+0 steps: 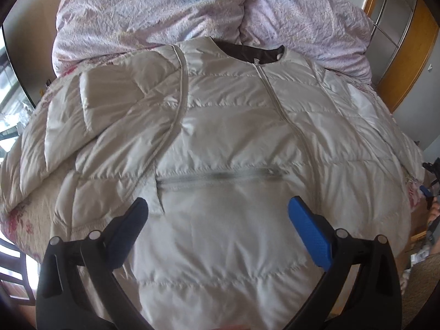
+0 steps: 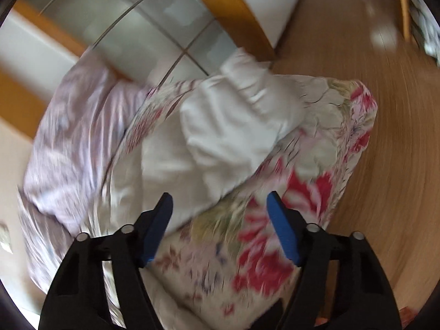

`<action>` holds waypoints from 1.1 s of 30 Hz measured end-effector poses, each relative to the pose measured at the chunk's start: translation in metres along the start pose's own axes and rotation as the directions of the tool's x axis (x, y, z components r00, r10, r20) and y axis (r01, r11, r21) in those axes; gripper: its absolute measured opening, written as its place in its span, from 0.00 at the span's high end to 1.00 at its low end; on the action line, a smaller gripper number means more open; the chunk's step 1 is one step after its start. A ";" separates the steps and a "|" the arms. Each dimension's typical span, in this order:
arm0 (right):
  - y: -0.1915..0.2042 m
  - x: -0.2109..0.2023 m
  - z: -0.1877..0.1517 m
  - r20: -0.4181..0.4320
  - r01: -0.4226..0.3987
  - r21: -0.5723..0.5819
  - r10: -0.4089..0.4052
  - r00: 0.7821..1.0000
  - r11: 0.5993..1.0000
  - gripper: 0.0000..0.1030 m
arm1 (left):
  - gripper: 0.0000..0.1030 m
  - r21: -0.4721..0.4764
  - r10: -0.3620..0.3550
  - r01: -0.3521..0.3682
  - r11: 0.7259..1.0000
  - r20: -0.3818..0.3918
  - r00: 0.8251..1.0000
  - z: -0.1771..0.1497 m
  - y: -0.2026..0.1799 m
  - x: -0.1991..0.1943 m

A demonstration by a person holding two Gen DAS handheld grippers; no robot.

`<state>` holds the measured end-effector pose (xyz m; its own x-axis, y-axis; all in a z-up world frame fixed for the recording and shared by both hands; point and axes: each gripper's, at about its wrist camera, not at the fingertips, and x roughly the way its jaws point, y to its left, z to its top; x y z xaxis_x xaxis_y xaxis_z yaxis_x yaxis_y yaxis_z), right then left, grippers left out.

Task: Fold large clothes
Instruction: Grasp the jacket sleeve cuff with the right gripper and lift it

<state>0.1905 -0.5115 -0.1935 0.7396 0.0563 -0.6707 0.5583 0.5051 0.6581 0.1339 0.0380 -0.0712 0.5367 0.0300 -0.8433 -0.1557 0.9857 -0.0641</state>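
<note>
A white quilted puffer jacket (image 1: 233, 126) lies front up on the bed, collar at the far side, with its left sleeve (image 1: 90, 104) folded in over the chest. My left gripper (image 1: 217, 206) is open and empty above the jacket's lower front, near the pocket zip (image 1: 217, 177). In the right wrist view, which is blurred, the jacket's other sleeve (image 2: 233, 121) lies out over the floral bed cover (image 2: 316, 151). My right gripper (image 2: 220, 200) is open and empty above the sleeve's near edge.
A crumpled lilac duvet (image 1: 170, 8) is heaped at the head of the bed. A wardrobe with wooden frame and frosted panels (image 2: 154, 19) stands beside the bed. Wooden floor (image 2: 385, 110) lies past the bed corner. A chair (image 1: 11, 283) is at the lower left.
</note>
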 end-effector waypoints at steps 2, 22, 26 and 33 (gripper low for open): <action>-0.016 0.007 0.009 -0.007 0.004 0.083 -0.003 1.000 0.997 0.42 | 0.02 0.011 0.033 -0.033 0.999 0.021 0.999 0.005 0.001 0.006; 0.029 0.000 0.036 0.219 -0.001 -0.098 0.022 0.975 0.995 0.90 | 0.02 -0.005 0.061 -0.061 0.998 -0.029 0.998 0.014 0.027 0.057; 0.110 -0.033 0.011 0.247 -0.087 -0.333 0.176 0.953 0.939 0.90 | 0.02 -0.012 0.032 -0.032 0.999 -0.023 0.999 0.011 0.031 0.059; 0.242 -0.059 -0.078 -0.001 -0.372 -0.604 0.466 0.885 0.705 0.91 | 0.02 -0.011 -0.010 0.011 1.000 0.045 0.999 0.002 0.035 0.059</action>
<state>0.2525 -0.3251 -0.0214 0.9142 0.2864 -0.2867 -0.1088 0.8550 0.5070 0.1622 0.0748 -0.1222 0.5748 0.0272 -0.8179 -0.1587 0.9842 -0.0788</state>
